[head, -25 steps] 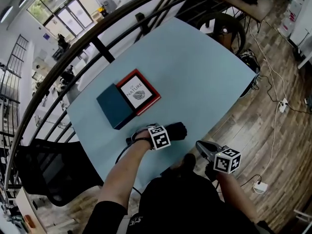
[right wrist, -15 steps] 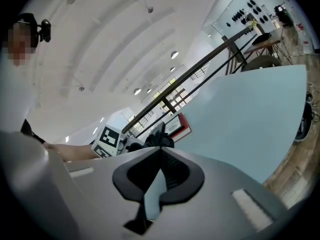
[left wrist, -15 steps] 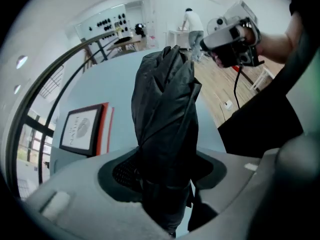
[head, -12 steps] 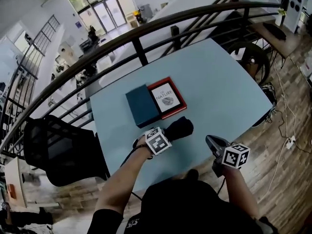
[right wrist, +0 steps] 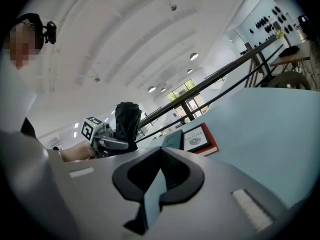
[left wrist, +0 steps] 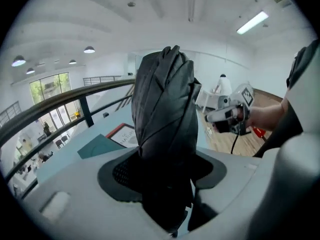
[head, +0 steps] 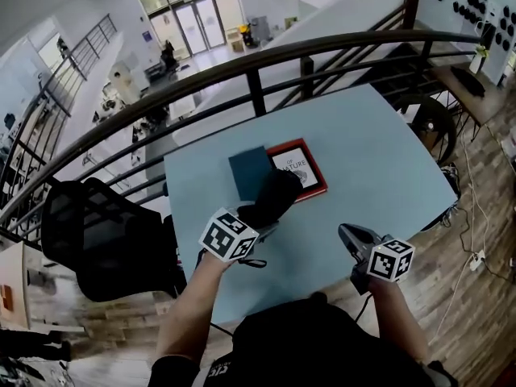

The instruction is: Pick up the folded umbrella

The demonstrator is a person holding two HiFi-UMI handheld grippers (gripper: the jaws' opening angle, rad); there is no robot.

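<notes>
The folded black umbrella [head: 274,198] hangs in the air above the pale blue table [head: 379,151], near its front edge. My left gripper [head: 256,220] is shut on its lower end, and the bundle points up and away toward the books. In the left gripper view the umbrella [left wrist: 165,104] stands up from between the pads and fills the middle. My right gripper [head: 348,234] hovers over the table's front right, empty, with its tips together. From the right gripper view the umbrella [right wrist: 127,121] and the left gripper [right wrist: 107,139] show at the left.
A red-framed book [head: 300,170] and a dark teal book [head: 248,172] lie side by side mid-table, just beyond the umbrella. A black railing [head: 258,71] runs behind the table. A black chair [head: 97,232] stands at the left; cables lie on the wood floor at right.
The left gripper has lifted the umbrella off the table and rolled, so the umbrella now points up toward the books. The right gripper has risen slightly at the front right.
</notes>
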